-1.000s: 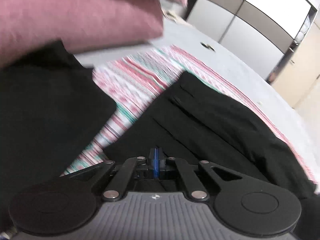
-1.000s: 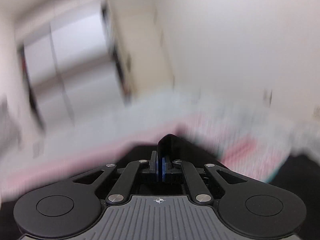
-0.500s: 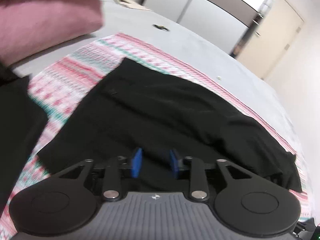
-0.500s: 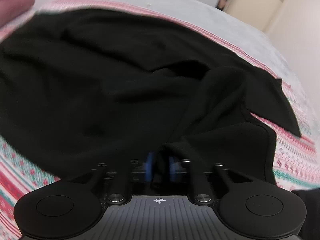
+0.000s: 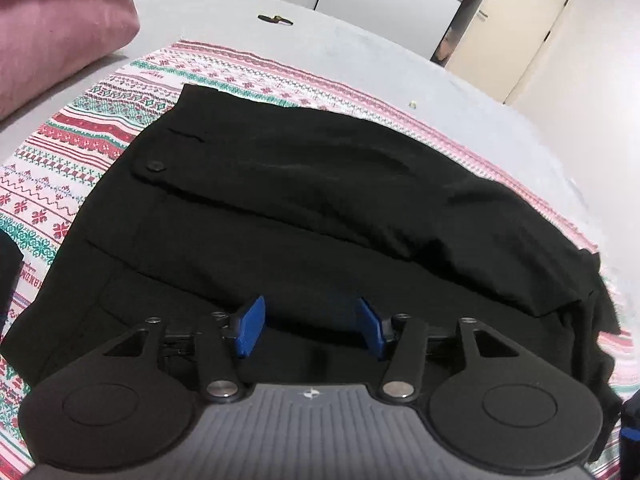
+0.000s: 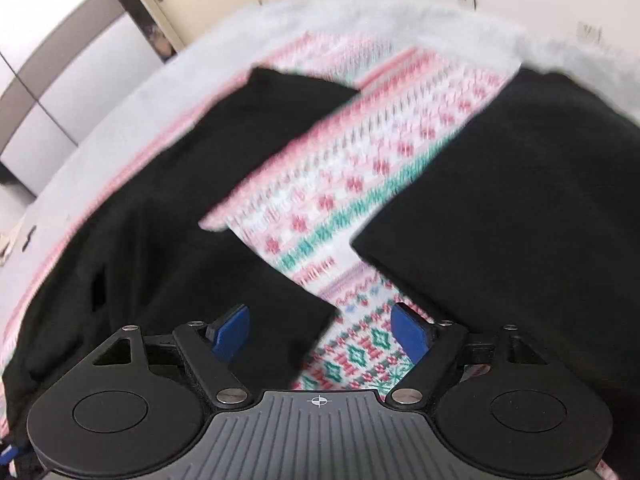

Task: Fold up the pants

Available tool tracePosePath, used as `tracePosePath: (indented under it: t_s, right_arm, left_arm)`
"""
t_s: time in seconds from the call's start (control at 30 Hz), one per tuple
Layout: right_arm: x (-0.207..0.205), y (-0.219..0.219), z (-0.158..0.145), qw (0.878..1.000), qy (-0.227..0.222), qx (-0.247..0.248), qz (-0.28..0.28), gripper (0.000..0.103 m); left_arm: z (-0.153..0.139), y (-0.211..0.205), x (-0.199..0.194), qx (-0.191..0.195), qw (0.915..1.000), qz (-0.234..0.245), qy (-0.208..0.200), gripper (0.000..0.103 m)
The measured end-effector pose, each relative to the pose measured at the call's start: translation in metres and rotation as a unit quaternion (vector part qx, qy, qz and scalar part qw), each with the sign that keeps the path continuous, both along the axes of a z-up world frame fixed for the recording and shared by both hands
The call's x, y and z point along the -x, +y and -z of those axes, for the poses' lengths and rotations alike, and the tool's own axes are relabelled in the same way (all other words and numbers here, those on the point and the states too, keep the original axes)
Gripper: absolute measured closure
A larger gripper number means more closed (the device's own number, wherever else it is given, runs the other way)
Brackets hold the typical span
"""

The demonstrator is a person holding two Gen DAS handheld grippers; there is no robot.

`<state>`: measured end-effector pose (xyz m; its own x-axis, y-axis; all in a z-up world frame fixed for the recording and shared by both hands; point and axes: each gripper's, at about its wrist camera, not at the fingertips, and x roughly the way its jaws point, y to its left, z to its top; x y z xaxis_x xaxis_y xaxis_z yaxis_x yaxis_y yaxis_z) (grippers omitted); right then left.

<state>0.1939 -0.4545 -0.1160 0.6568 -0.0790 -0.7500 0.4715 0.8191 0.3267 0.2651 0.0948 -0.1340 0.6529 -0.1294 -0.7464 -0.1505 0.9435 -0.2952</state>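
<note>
Left wrist view: my left gripper (image 5: 310, 326) is opening, pads clear of the black pants (image 5: 320, 208) spread just ahead on the patterned blanket (image 5: 80, 132); a pink pillow (image 5: 56, 36) sits far left.

Right wrist view: my right gripper (image 6: 320, 330) is opening above a pants corner; another black garment (image 6: 520, 200) lies right.

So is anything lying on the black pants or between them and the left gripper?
Nothing visible. The black pants lie bare on the patterned blanket, directly under the left gripper, whose jaws are opening with nothing pinched. The pink pillow sits well aside.
</note>
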Motion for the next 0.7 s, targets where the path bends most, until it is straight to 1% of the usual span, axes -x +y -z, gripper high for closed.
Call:
tracePosePath:
  t_s: [0.03,0.07,0.1,0.13,0.17,0.2,0.23,0.27,0.3,0.33,0.4,0.47,0.5,0.57,0.6,0.63,0.7]
  right_arm:
    - [-0.009,0.001,0.003,1.000,0.007,0.001,-0.017,0.037]
    - [-0.016,0.007,0.006,0.999,0.012,0.014,-0.033,0.039]
    - [-0.023,0.013,0.006,0.998,0.018,0.035,-0.045,0.044]
    - [-0.029,-0.001,0.010,0.997,0.025,0.055,-0.056,0.064]
    - [-0.020,0.004,0.006,0.994,0.031,0.078,-0.067,0.097]
    - [-0.009,0.000,0.002,0.993,0.034,0.089,-0.074,0.095]
    - [-0.004,-0.005,-0.004,0.993,0.014,0.091,-0.075,0.096]
    - [-0.002,-0.012,-0.009,0.991,-0.007,0.114,-0.069,0.096]
    - [0.002,-0.011,-0.021,0.986,-0.030,0.154,-0.054,0.096]
    - [0.011,-0.008,-0.041,0.979,-0.060,0.194,-0.033,0.096]
    - [0.025,-0.008,-0.080,0.965,-0.099,0.243,0.004,0.096]
    - [0.020,-0.019,-0.110,0.952,-0.110,0.285,0.027,0.096]
    - [0.012,-0.028,-0.124,0.947,-0.106,0.302,0.031,0.096]
    - [-0.019,-0.052,-0.142,0.943,-0.070,0.325,0.025,0.096]
    - [-0.038,-0.067,-0.141,0.942,-0.050,0.330,0.022,0.096]
    - [-0.060,-0.083,-0.137,0.942,-0.019,0.334,0.014,0.096]
    - [-0.094,-0.104,-0.122,0.942,0.033,0.333,0.007,0.096]
  left_arm:
    - [0.004,-0.001,-0.001,0.004,1.0000,0.003,0.006,0.032]
    - [0.007,-0.001,-0.003,0.008,0.9999,0.004,0.011,0.032]
    - [0.010,0.006,-0.010,0.011,0.9998,0.002,0.019,0.032]
    - [0.013,0.007,-0.012,0.012,0.9996,-0.001,0.024,0.032]
    - [0.016,0.009,-0.014,0.011,0.9995,-0.005,0.029,0.032]
    - [0.020,0.010,-0.013,0.010,0.9994,-0.009,0.032,0.032]
    - [0.022,0.012,-0.012,0.011,0.9993,-0.013,0.034,0.032]
    - [0.021,0.013,-0.008,0.014,0.9992,-0.016,0.034,0.032]
    - [0.020,0.014,-0.008,0.017,0.9992,-0.017,0.032,0.032]
    - [0.018,0.016,-0.007,0.018,0.9992,-0.018,0.030,0.032]
    - [0.015,0.019,-0.006,0.015,0.9993,-0.020,0.026,0.032]
    - [0.012,0.021,-0.008,0.009,0.9995,-0.021,0.023,0.032]
    - [0.012,0.022,-0.010,0.004,0.9995,-0.022,0.023,0.032]
    - [0.013,0.024,-0.015,-0.002,0.9994,-0.025,0.026,0.032]
    - [0.014,0.025,-0.017,-0.003,0.9993,-0.027,0.027,0.032]
    - [0.016,0.026,-0.021,-0.007,0.9991,-0.029,0.029,0.032]
    - [0.019,0.026,-0.024,-0.019,0.9989,-0.029,0.033,0.032]
